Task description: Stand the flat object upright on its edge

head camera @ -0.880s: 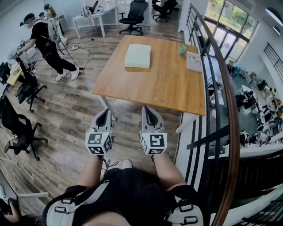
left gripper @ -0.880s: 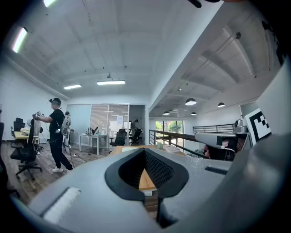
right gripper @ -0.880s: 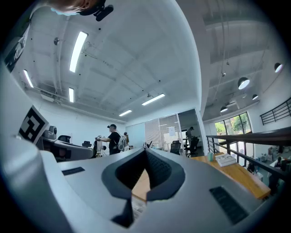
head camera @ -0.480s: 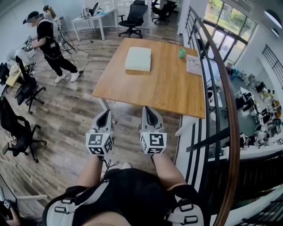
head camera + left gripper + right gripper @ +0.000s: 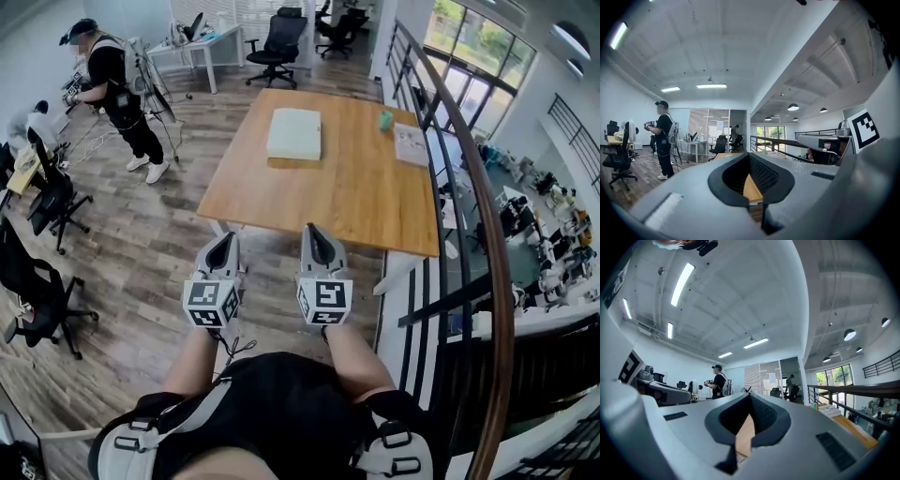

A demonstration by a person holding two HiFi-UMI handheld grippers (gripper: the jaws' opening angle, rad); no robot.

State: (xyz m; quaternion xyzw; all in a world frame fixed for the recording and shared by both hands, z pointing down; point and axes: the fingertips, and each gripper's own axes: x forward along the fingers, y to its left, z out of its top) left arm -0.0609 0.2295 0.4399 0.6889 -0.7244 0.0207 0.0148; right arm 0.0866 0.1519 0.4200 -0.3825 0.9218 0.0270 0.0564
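Note:
The flat object, a pale square pad (image 5: 293, 133), lies flat on the far half of the wooden table (image 5: 347, 197). Both grippers hover over the floor short of the table's near edge, well apart from the pad. My left gripper (image 5: 225, 240) is shut with nothing in it, and so is my right gripper (image 5: 312, 231), side by side with it. In the left gripper view the joined jaws of the left gripper (image 5: 750, 157) point toward the table. In the right gripper view the right gripper (image 5: 750, 398) shows the same.
A green cup (image 5: 385, 119) and a printed sheet (image 5: 411, 143) sit at the table's far right. A black railing (image 5: 461, 197) runs close along the table's right side. A person (image 5: 117, 89) stands at the far left near office chairs (image 5: 42, 192) and a white desk (image 5: 192, 42).
The table sits slightly lower in the head view now. The person at the far left has stepped further away. Both grippers keep their place and stay shut.

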